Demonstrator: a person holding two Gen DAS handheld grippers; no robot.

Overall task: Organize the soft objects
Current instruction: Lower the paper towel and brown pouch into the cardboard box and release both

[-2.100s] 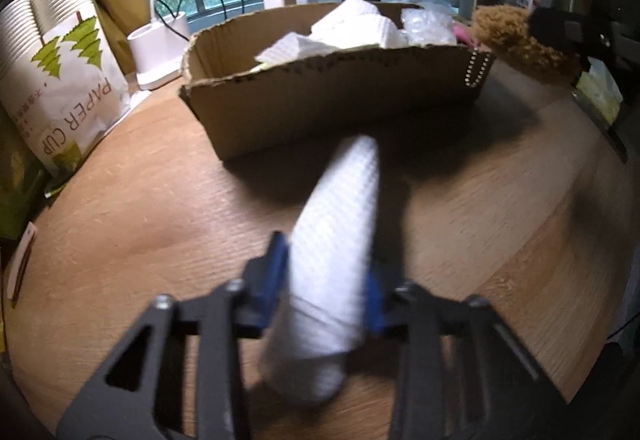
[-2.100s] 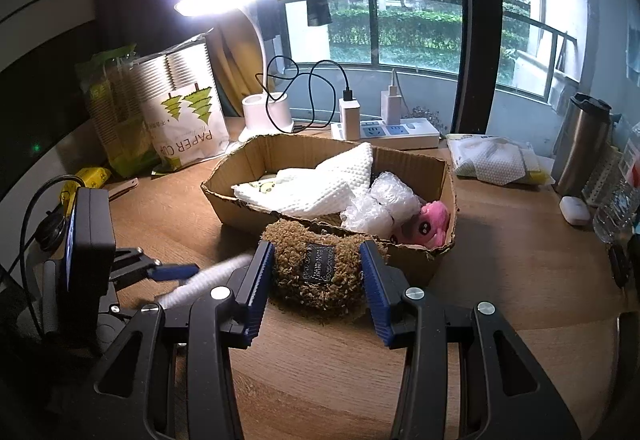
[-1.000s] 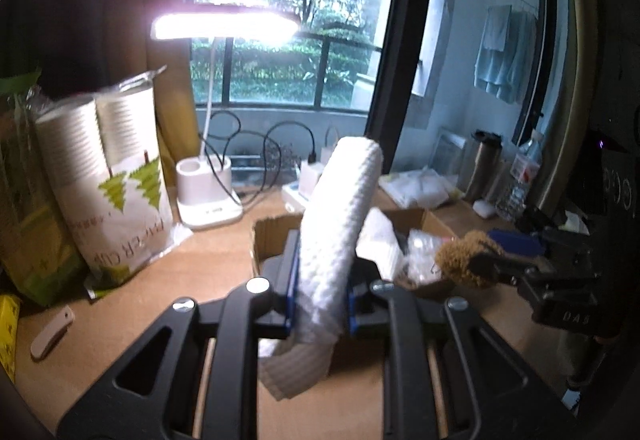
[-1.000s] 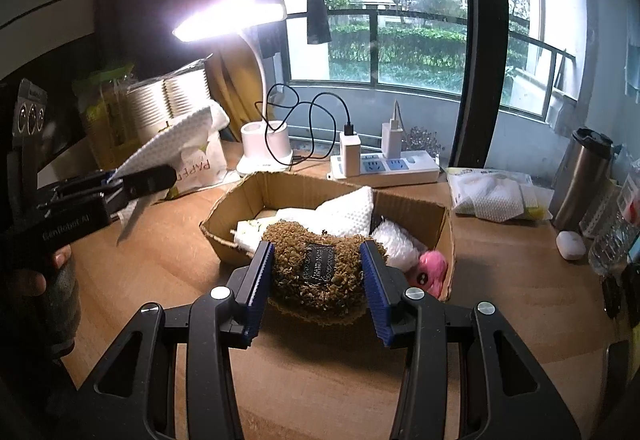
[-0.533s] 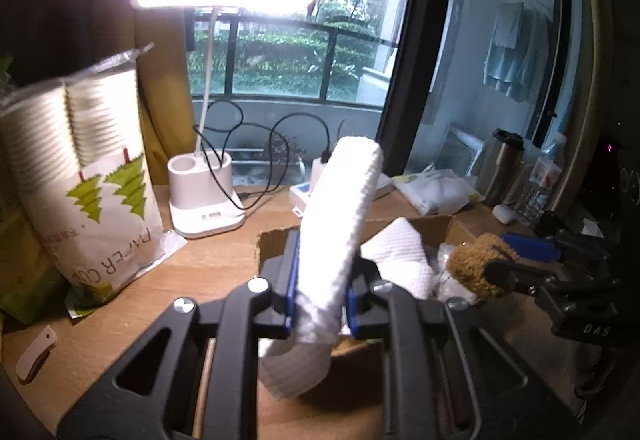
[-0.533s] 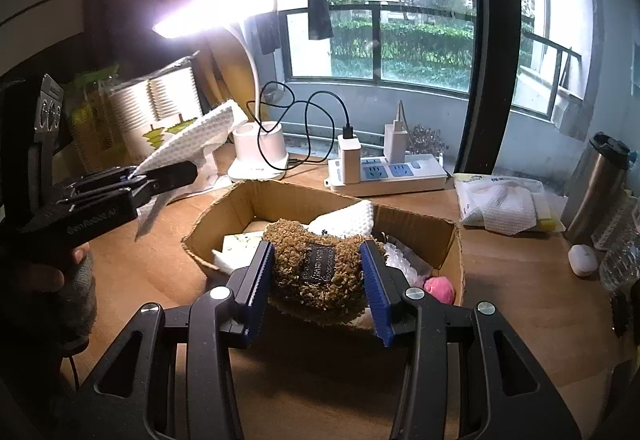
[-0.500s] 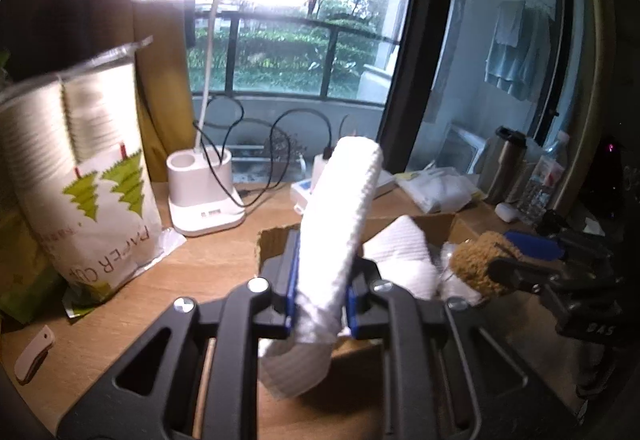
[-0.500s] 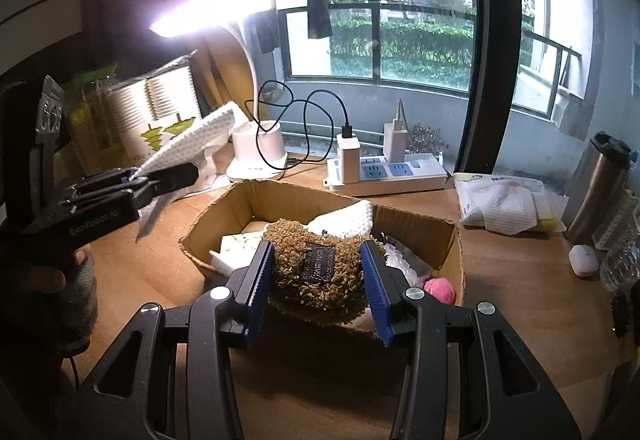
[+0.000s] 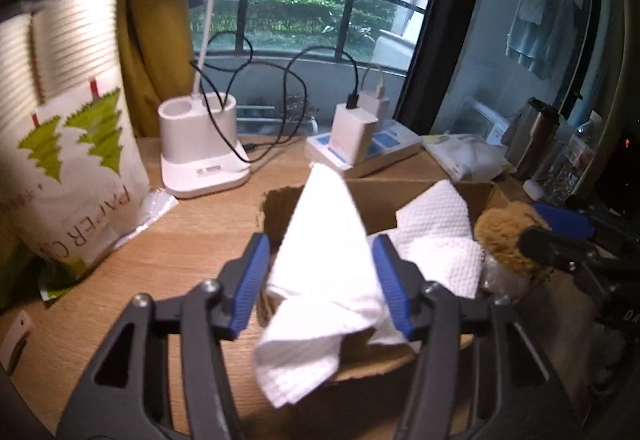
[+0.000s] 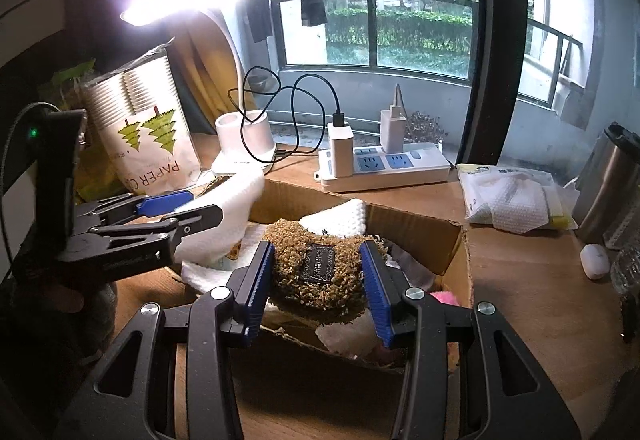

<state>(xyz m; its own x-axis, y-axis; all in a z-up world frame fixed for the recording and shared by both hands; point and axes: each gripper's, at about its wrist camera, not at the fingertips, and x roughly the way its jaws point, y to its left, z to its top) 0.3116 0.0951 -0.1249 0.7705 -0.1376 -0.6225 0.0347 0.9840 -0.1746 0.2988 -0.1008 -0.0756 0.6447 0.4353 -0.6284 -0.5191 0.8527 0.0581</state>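
My left gripper (image 9: 320, 280) hovers over the near left corner of the cardboard box (image 9: 280, 200). Its jaws are opening, and the white textured cloth (image 9: 324, 260) hangs loose between them, unfurling into the box. The right wrist view shows that gripper (image 10: 188, 208) at the left with the cloth (image 10: 228, 212) drooping over the box's rim (image 10: 456, 252). My right gripper (image 10: 318, 276) is shut on a brown fuzzy pouch (image 10: 296, 240) with a dark label, held above the box's near side. The pouch (image 9: 500, 236) also shows at the right of the left wrist view.
Folded white towels (image 9: 436, 224) and a pink toy (image 10: 444, 296) lie in the box. Behind it stand a lamp base (image 9: 200, 152), a power strip (image 10: 384, 164) with chargers and cables, and a bag of paper cups (image 9: 68, 160). A packet of cloths (image 10: 512, 200) and a steel flask (image 10: 612, 180) sit right.
The left jaws have spread apart and the rolled cloth has loosened and fanned out. The left gripper has come down closer over the box. The right gripper has moved nearer the box with the pouch.
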